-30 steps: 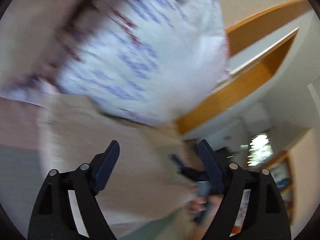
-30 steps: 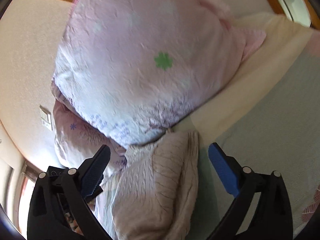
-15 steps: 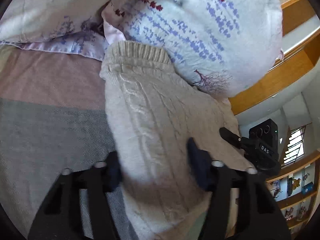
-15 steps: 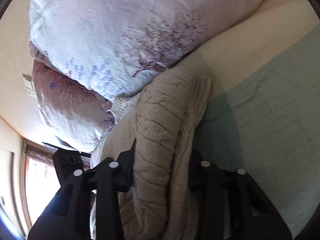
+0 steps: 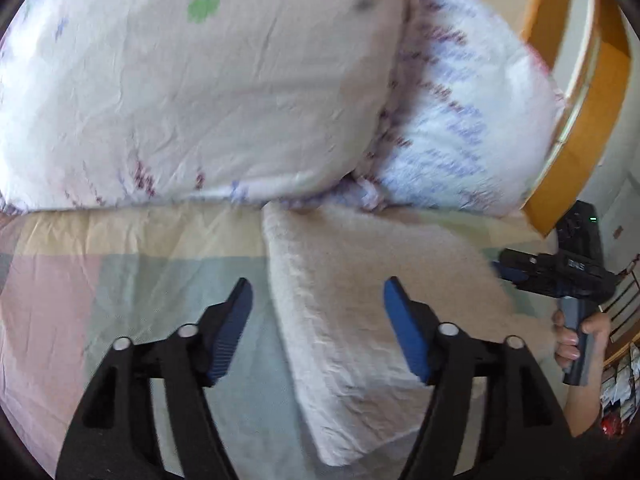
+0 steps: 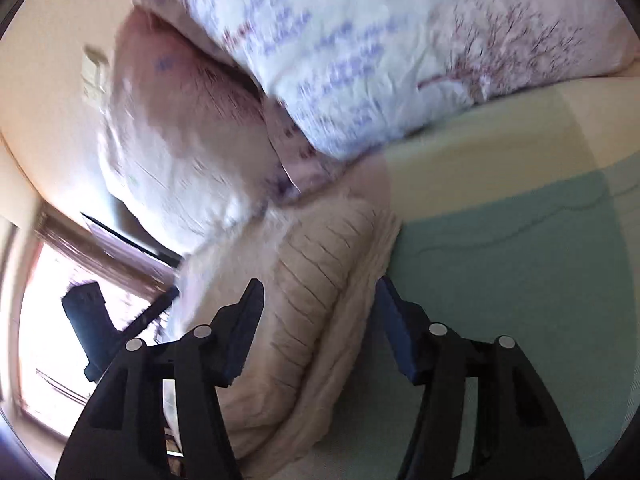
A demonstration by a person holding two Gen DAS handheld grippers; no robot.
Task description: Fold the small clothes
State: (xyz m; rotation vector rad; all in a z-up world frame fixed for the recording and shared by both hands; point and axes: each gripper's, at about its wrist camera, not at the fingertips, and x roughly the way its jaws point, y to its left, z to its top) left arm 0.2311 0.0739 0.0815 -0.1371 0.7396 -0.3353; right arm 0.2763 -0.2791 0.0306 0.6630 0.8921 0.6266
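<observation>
A folded beige cable-knit sweater (image 5: pixel 372 304) lies on the bed, its far end against the pillows. My left gripper (image 5: pixel 318 330) is open; the sweater's left edge lies between its blue pads, with no grip on it. In the right wrist view the sweater (image 6: pixel 312 320) sits folded between the spread fingers of my right gripper (image 6: pixel 320 330), which is open and not clamping it. The right gripper also shows in the left wrist view (image 5: pixel 560 272), held by a hand at the sweater's right side.
Two floral pillows (image 5: pixel 224 92) (image 5: pixel 472 120) rest against a wooden headboard (image 5: pixel 576 128). The bedspread (image 5: pixel 132 280) has pastel pink, green and cream blocks. The left gripper (image 6: pixel 92 320) shows before a bright window in the right wrist view.
Both grippers, shut on the sweater half a second ago, have opened and let it go. The sweater now lies flat and folded on the bed.
</observation>
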